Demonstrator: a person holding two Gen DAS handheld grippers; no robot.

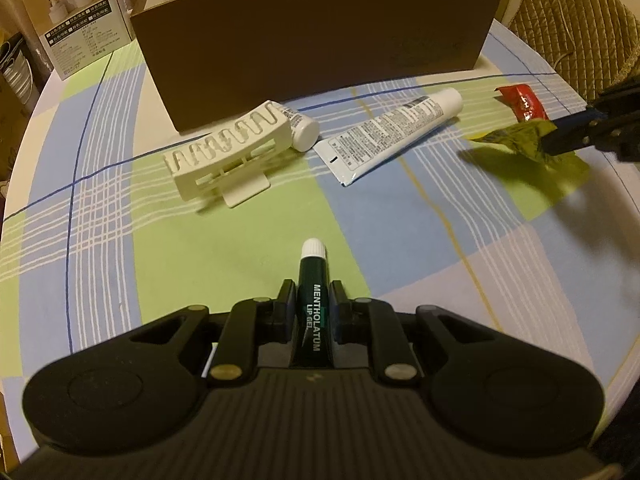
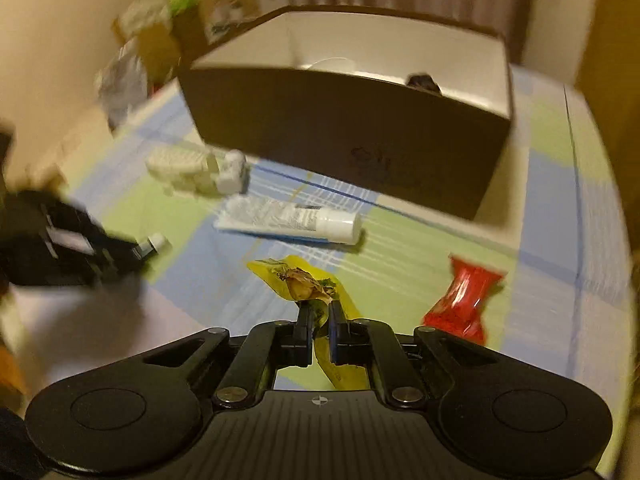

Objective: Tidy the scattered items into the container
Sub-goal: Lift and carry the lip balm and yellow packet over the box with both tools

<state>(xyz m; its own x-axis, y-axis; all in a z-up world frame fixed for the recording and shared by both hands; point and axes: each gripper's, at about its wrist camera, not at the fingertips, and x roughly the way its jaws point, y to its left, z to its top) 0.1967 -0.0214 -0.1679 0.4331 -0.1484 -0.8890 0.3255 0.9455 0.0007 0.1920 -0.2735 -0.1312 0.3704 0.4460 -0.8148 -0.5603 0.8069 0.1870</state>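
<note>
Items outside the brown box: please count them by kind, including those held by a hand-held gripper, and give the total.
White squeeze tubes: 1
Dark green lip gel sticks: 1
White plastic racks: 1
Small white bottles: 1
Crinkled snack wrappers: 2, yellow-green and red
Total: 6

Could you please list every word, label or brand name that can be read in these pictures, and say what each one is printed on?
"MENTHOLATUM LIP GEL": on the dark green lip gel tube held in the left gripper.
White tube on the tablecloth: dense print, too small to read.
Red wrapper: white marks, unreadable.
White carton at the table's far left: rows of print, too small to read.
Brown box: faint dark mark on its front wall, unreadable.
</note>
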